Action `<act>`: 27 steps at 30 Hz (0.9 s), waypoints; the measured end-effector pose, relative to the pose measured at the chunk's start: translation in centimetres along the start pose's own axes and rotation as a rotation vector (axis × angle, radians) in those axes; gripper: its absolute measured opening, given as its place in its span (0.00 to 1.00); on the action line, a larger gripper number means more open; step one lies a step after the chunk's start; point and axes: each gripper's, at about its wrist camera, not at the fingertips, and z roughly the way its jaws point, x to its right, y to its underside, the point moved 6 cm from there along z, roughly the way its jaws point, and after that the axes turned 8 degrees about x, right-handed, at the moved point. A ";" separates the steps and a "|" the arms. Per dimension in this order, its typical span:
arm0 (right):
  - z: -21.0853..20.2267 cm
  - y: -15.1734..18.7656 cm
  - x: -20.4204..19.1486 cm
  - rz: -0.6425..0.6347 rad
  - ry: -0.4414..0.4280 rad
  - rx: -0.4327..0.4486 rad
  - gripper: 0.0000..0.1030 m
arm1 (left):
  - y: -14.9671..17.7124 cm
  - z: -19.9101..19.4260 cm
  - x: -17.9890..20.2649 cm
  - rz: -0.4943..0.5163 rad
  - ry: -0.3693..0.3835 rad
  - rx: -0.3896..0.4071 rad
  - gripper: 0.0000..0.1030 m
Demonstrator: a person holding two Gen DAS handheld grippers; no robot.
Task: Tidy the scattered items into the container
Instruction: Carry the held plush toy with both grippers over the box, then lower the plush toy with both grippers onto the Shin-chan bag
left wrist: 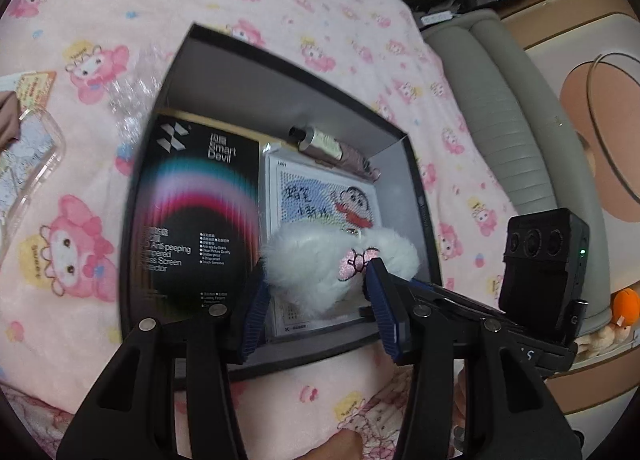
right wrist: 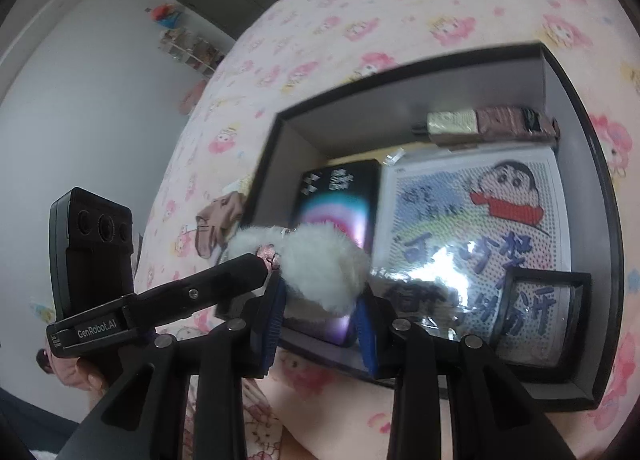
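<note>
Fluffy white plush charm (left wrist: 332,260) held over the open dark box (left wrist: 224,56)

Both the left tool (left wrist: 316,300) and the right tool (right wrist: 320,300) grip the furry charm between ribbed blue pads. Beyond them, inside the matte grey box, lie a glossy black screen-protector pack (left wrist: 200,212), a dotted cartoon board (left wrist: 320,196) and a folded umbrella (left wrist: 332,146). The box sits on a soft pink cartoon-print bed (left wrist: 120,0).

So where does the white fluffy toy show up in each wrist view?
Left wrist: fluffy toy sits low centre, between the left tool's fingers, over the box.
Right wrist: fluffy toy is centre, above the right tool's fingers, with the left tool reaching it from the left.
Shared landmark: the cartoon bead picture inside the box.
</note>
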 end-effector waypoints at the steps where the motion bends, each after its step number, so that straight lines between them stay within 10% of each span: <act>1: 0.2 0.0 0.4 0.001 0.012 -0.004 0.29 | 0.2 0.5 0.0 0.000 -0.005 -0.010 0.46; 27: 0.8 1.3 5.3 -0.006 0.294 -0.074 0.29 | 2.4 3.7 -0.7 0.081 -0.164 -0.143 0.46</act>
